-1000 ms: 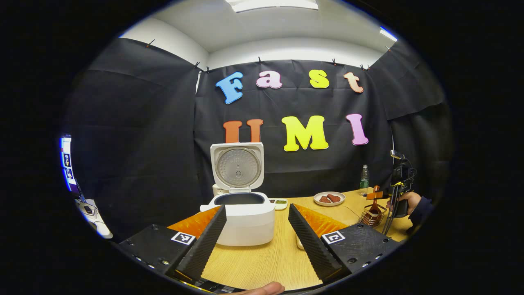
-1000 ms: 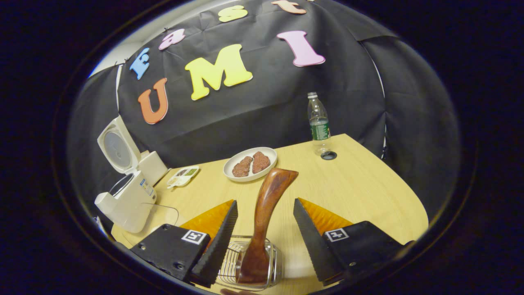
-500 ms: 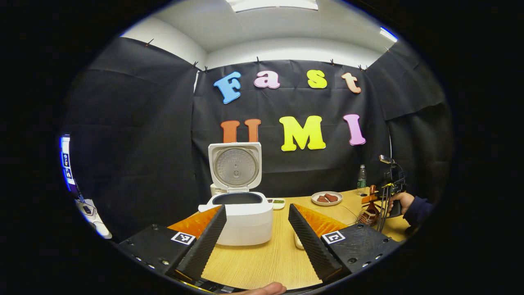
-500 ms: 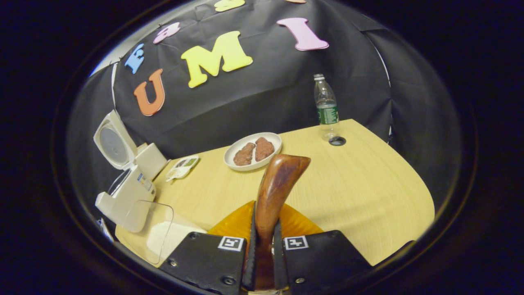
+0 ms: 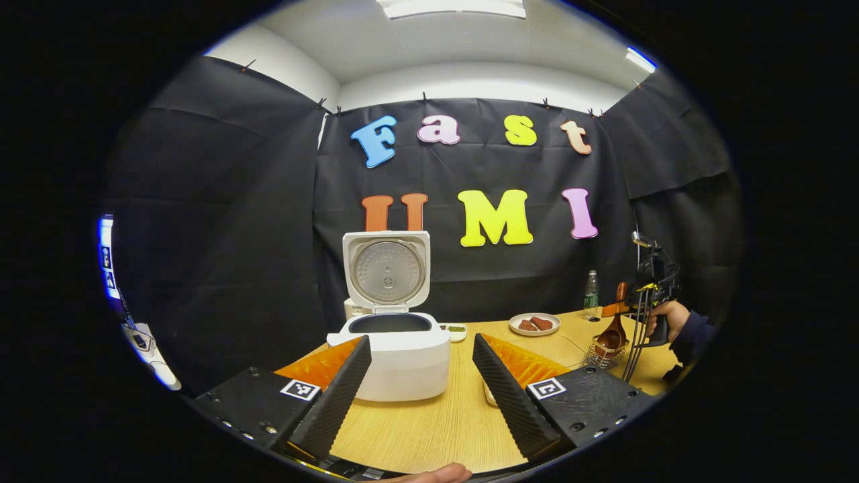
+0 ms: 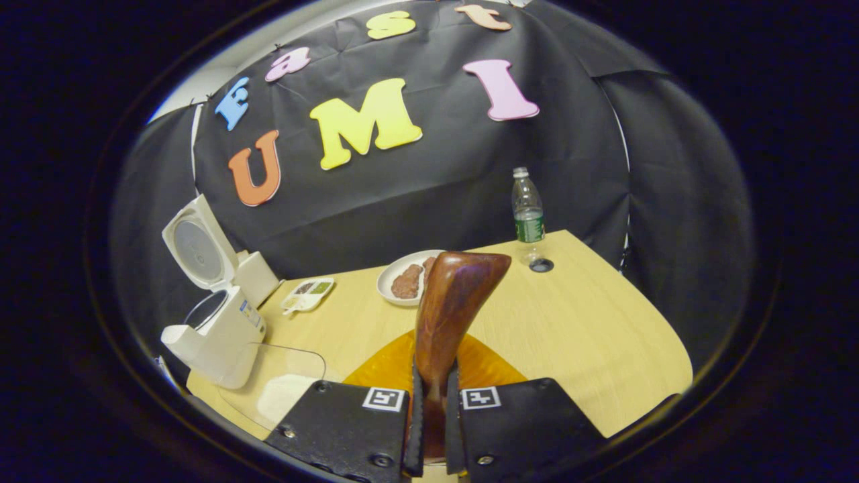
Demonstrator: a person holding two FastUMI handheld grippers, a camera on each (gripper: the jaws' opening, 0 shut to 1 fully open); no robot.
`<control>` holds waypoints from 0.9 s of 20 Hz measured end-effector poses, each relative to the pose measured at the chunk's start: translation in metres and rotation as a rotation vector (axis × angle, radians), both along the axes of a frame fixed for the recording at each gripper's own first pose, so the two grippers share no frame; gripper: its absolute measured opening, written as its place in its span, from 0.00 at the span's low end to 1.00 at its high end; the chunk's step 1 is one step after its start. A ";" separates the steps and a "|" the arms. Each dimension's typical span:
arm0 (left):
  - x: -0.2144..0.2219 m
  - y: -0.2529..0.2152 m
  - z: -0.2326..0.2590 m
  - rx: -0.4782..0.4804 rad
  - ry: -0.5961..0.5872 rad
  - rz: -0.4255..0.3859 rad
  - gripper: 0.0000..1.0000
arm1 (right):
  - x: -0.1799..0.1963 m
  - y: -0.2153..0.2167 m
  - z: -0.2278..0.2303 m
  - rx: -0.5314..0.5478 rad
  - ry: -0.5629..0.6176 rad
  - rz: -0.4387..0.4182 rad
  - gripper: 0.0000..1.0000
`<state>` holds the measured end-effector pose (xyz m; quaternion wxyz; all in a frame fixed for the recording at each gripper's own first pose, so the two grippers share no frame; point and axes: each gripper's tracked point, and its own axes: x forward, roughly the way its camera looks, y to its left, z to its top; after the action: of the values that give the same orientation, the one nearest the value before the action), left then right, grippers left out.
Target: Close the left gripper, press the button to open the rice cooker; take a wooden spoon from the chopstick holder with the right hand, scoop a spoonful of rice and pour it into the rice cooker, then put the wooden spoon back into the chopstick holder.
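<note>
Right gripper [image 6: 429, 409] pinches the wooden spoon [image 6: 451, 302] by its handle, bowl above the chopstick holder [image 5: 602, 355]; left gripper [image 5: 421, 376] gapes. Lift straight up, clearing the wire rim before swinging toward the rice [image 6: 282, 397].

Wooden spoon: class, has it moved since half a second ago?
Yes. In the left gripper view the wooden spoon has risen above the chopstick holder, held by the right gripper.

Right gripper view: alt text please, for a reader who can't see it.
The right gripper is shut on a wooden spoon handle above a wooden table. Farther left stands an open rice cooker; behind are a plate of food and a water bottle.
</note>
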<state>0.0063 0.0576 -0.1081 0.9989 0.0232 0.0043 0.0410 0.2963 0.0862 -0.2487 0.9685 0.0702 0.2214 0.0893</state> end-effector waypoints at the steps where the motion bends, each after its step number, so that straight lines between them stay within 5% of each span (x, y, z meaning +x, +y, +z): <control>1: 0.000 0.001 0.000 -0.004 -0.003 0.000 0.96 | -0.004 0.003 0.011 -0.017 -0.024 -0.005 0.17; 10: 0.000 0.024 -0.011 -0.018 0.015 0.016 0.97 | -0.036 0.071 0.097 -0.067 -0.234 0.012 0.15; 18: -0.005 0.039 -0.015 -0.020 0.020 0.040 0.97 | -0.033 0.168 0.052 -0.219 -0.313 0.056 0.15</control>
<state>0.0015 0.0969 -0.1233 0.9980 0.0134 0.0150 0.0606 0.2637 0.2538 -0.1963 0.9901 -0.0567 0.0785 0.1013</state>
